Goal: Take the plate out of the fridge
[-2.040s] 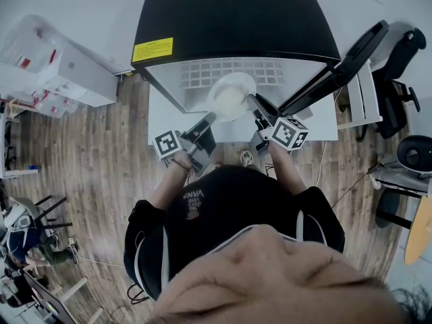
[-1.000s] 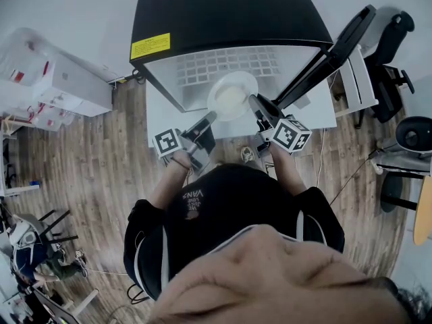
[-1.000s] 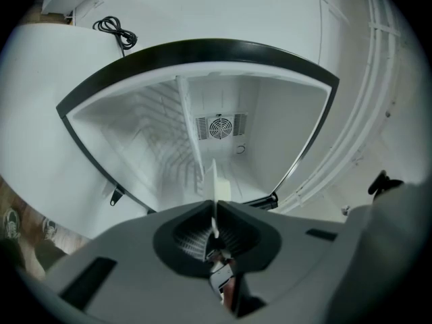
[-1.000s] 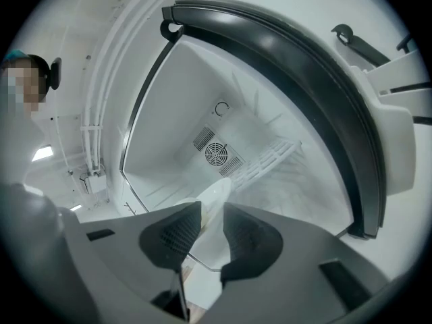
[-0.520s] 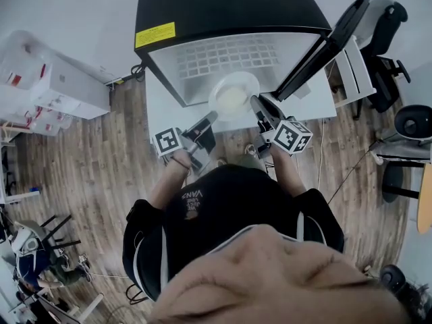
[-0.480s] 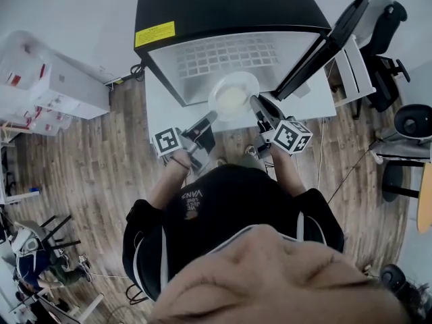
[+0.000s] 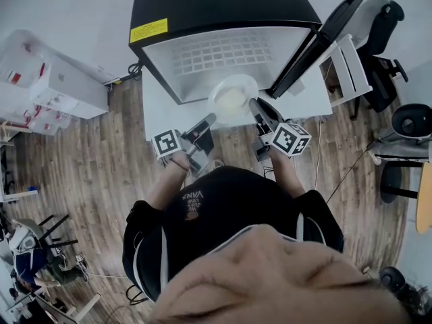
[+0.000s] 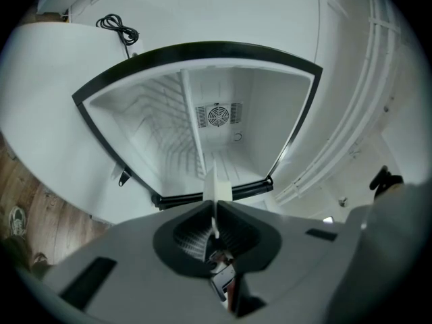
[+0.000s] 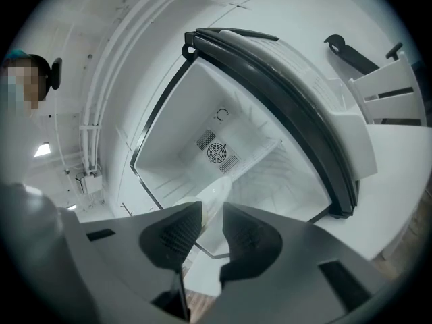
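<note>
Hovering just in front of the open fridge [image 7: 223,5], the white plate [image 7: 233,98] sits between both tongs: the left tongs [image 7: 209,119] are clamped tight on its left rim, and the right tongs [image 7: 255,105], having just closed a little, grip its right rim

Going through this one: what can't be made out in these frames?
Yellow label on the fridge: head view, print too small to read.
Whether anything lies on the plate: head view too small and pale; both gripper views show little but its rim.
What is under the plate: head view, the plate itself covers it.
</note>
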`<state>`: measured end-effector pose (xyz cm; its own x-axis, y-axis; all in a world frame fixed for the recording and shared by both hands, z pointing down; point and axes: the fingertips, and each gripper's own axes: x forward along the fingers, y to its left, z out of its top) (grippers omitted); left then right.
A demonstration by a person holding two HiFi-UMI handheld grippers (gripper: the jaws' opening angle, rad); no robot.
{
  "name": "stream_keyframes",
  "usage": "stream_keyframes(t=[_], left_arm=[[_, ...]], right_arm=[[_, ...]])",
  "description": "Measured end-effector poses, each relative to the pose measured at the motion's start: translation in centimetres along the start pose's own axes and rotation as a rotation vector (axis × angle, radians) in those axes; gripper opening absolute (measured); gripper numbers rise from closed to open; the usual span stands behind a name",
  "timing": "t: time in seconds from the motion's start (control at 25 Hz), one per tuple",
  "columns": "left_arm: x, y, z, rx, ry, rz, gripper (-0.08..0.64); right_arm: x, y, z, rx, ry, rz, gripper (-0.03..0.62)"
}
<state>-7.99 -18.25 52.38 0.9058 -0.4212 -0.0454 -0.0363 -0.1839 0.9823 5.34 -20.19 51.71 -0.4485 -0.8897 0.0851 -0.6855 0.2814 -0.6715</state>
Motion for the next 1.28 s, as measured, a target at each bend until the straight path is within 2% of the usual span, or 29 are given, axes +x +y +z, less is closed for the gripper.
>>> stream_keyframes(t=[0.76,1.28], left_arm=[[-0.5,-1.0,-8.8,-0.02,-0.079,0.02,0.032],[-2.1,-1.8,-13.0,-0.019,-0.159,0.043,0.032]], right_arm=[[-7.6,-0.5,-1.2,-0.013,0.084,0.051,0.103],[-10.8,0.5,-2.5,-0.024,0.135,0.11,0.103]])
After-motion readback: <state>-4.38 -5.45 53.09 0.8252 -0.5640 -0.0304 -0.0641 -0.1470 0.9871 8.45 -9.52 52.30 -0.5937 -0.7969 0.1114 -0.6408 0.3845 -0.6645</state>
